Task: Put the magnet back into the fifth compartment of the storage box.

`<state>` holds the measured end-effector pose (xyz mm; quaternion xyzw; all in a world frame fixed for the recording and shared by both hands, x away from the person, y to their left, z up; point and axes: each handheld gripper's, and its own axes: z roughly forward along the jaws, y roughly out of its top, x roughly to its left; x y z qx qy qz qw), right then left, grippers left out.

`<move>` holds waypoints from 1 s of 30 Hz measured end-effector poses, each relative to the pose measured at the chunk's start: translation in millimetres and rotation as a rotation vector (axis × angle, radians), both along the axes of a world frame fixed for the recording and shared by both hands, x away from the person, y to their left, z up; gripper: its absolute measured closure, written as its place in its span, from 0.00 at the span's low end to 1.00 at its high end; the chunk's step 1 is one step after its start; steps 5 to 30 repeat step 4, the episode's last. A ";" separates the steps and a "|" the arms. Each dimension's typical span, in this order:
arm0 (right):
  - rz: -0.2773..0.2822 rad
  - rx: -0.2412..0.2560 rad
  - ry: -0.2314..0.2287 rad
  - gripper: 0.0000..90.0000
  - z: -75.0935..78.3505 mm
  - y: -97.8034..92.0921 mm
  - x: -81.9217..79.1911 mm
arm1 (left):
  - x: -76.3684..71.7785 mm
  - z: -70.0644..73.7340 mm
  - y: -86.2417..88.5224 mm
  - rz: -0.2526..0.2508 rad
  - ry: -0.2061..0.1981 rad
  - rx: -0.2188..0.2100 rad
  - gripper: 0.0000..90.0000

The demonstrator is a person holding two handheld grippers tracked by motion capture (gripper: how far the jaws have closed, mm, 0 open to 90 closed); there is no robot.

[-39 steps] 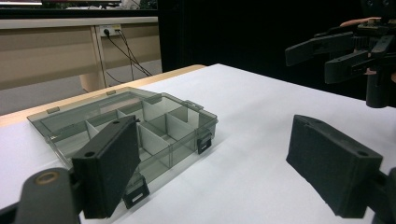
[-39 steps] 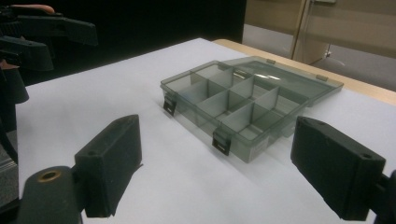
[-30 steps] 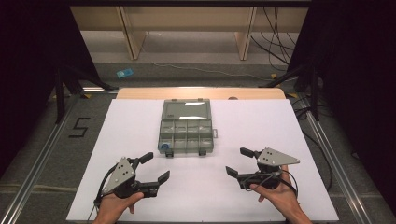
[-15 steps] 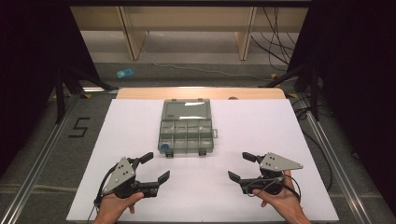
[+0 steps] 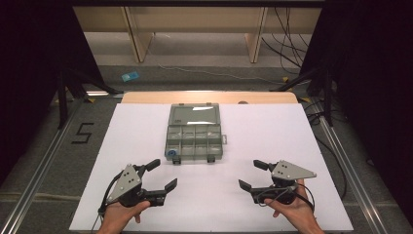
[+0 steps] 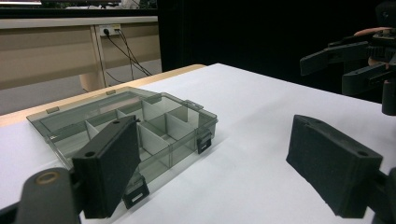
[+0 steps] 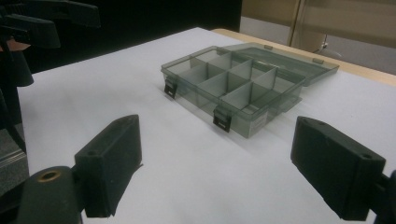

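A smoky clear compartment box point(image 5: 195, 141) lies open in the middle of the white table, its lid point(image 5: 194, 115) folded flat behind it. A small blue round thing point(image 5: 171, 154) sits at its front left corner. My left gripper point(image 5: 163, 174) rests near the front edge, left of the box, open and holding nothing. My right gripper point(image 5: 250, 175) mirrors it on the right, also open and holding nothing. The left gripper view has the box point(image 6: 140, 135) beyond its wide-apart pads point(image 6: 109, 172). The right gripper view shows the box point(image 7: 238, 84) and its two black latches point(image 7: 222, 122).
The white sheet point(image 5: 292, 146) covers the table, with a wooden strip point(image 5: 209, 97) along the far edge. On the floor are a "5" marking point(image 5: 82, 132), a blue item point(image 5: 129, 76), cables point(image 5: 287, 44) and black stand legs point(image 5: 73, 83).
My right gripper has drifted slightly toward the near edge and to the right. The left gripper and the box have stayed put.
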<state>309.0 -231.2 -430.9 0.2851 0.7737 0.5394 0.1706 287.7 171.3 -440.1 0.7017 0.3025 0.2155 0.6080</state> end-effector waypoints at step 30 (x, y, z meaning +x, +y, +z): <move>0.000 0.000 0.014 0.19 0.2 1.1 -1.4 | 0.2 -0.1 0.0 0.000 0.000 0.001 0.18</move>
